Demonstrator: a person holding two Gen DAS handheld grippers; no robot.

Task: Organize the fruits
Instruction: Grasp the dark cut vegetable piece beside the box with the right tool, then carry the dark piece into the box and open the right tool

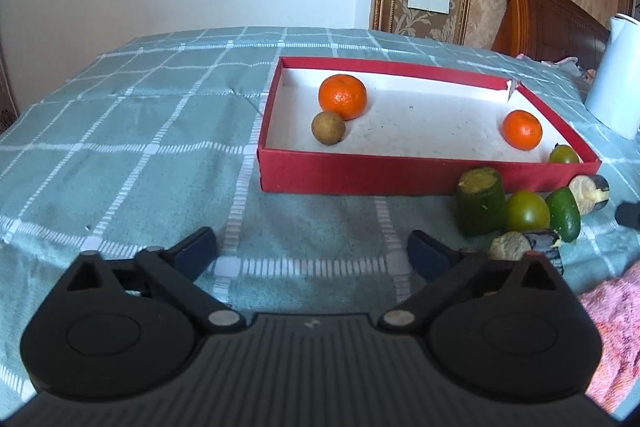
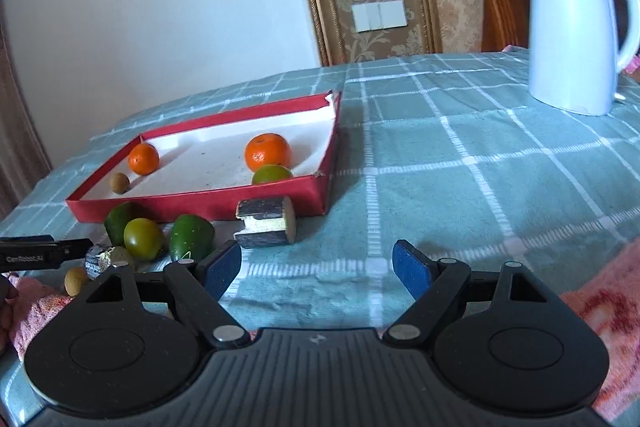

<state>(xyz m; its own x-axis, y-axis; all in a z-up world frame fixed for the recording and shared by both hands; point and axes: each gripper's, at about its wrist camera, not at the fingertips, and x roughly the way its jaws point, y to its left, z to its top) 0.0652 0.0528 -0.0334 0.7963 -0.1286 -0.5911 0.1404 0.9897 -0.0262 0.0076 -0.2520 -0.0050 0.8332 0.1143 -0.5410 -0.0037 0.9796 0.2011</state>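
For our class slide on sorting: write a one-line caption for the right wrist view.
Open right gripper faces a red box holding two oranges, beside a white kettle.

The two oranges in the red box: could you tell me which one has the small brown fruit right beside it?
The larger orange near the red box's back-left corner; the brown fruit sits against it. The smaller orange sits apart on the right.

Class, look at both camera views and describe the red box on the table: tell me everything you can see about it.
The red box is a shallow, open rectangular tray, seemingly cardboard, red outside with a white, slightly speckled lining. It lies flat on the checked green tablecloth. One far corner is torn. Inside lie two oranges, a small brown fruit and a green fruit in the near corner. More produce lies just outside its front wall.
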